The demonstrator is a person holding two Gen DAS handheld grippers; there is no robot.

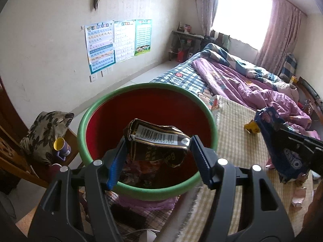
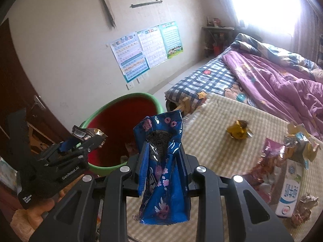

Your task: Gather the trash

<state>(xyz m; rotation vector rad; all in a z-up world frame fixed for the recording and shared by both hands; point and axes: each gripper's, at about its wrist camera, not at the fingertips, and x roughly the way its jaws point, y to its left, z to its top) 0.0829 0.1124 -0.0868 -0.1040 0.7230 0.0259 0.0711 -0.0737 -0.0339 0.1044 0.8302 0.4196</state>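
Left gripper (image 1: 157, 151) showing black plastic frame, silver round rivets, blue ribbed pads. Right gripper (image 2: 162, 155) wearing same black frame, silver rivets. White "GenRobot.AI" lettering showing on left gripper's side.

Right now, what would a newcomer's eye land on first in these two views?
The red bin with a green rim fills the middle, the left gripper holding a crushed dark wrapper over it. Beside it, the right gripper clamps a blue cookie wrapper, with more litter on the checked mat.
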